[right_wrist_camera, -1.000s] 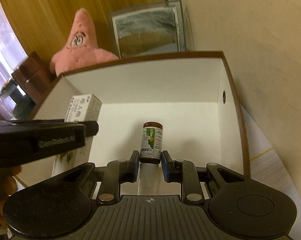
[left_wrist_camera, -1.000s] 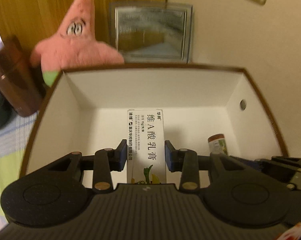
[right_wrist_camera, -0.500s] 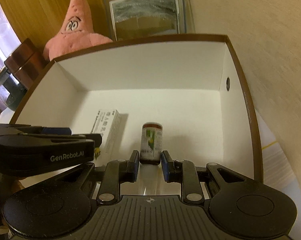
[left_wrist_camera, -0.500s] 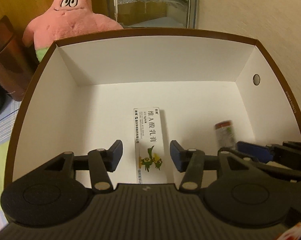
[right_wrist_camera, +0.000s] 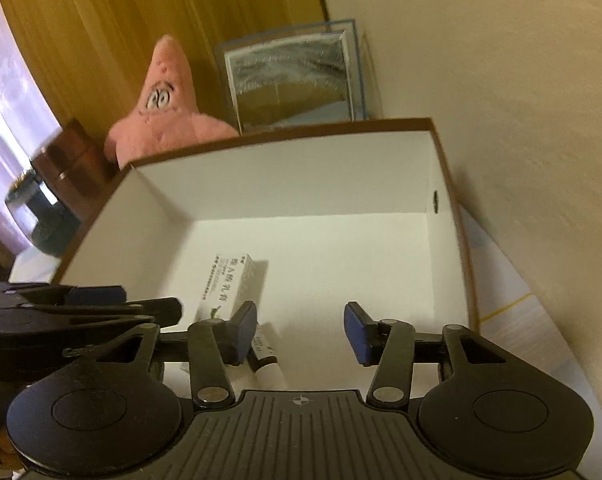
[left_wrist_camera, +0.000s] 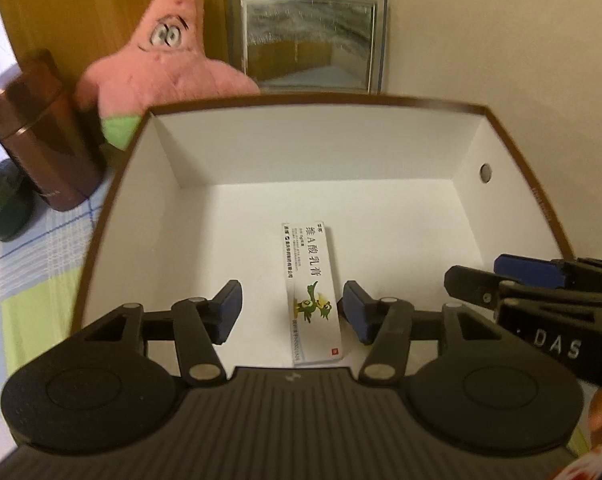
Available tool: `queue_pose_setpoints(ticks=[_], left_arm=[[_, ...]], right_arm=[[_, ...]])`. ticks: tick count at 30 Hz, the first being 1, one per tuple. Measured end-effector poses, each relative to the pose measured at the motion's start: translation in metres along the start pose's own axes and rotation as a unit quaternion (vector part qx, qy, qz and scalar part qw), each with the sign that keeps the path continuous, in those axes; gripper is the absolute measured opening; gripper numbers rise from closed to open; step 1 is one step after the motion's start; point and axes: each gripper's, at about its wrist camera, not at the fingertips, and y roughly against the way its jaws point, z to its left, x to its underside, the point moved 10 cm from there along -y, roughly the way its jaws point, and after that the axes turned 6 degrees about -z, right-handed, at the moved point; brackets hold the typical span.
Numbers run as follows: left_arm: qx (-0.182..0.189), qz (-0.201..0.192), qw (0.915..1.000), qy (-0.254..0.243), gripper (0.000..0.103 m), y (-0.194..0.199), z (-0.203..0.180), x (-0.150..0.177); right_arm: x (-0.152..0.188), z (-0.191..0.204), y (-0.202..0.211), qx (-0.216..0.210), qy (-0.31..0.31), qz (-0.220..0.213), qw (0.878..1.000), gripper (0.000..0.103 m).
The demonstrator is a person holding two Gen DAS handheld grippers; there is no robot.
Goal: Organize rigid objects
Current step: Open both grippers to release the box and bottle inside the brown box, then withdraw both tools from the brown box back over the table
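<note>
A white carton with Chinese print (left_wrist_camera: 312,288) lies flat on the floor of a brown-rimmed white box (left_wrist_camera: 381,152); it also shows in the right wrist view (right_wrist_camera: 229,284). My left gripper (left_wrist_camera: 291,312) is open above the carton's near end, not touching it. My right gripper (right_wrist_camera: 300,334) is open and empty over the box (right_wrist_camera: 285,176). A small bottle (right_wrist_camera: 265,360) lies on the box floor just by the right gripper's left finger, partly hidden. The right gripper shows at the right edge of the left wrist view (left_wrist_camera: 541,280).
A pink star plush (left_wrist_camera: 165,68), a framed picture (left_wrist_camera: 309,40) and a brown canister (left_wrist_camera: 41,132) stand behind and left of the box. The wall (right_wrist_camera: 521,120) runs close along the box's right side. A checked cloth (left_wrist_camera: 33,264) covers the table.
My left gripper opened, let the carton down flat in the box and pulled back. My right gripper opened and released the bottle, which now lies on the box floor.
</note>
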Motion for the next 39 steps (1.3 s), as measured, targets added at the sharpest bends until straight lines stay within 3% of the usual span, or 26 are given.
queue_pose_setpoints(ticks=[16, 31, 39], left_arm=[[-0.01, -0.032, 0.9993, 0.012, 0.052, 0.095, 0.023, 0.034], [-0.029, -0.04, 0.998, 0.04, 0.052, 0.17, 0.048, 0.1], [-0.039, -0.024, 0.9973, 0.057, 0.052, 0.196, 0.064, 0.145]], right_arm=[[0.022, 0.034, 0.069, -0.039, 0.018, -0.013, 0.999, 0.049], [0.071, 0.069, 0.118, -0.066, 0.044, 0.003, 0.997, 0.049], [0.104, 0.085, 0.135, -0.079, 0.054, 0.018, 0.995, 0.049]])
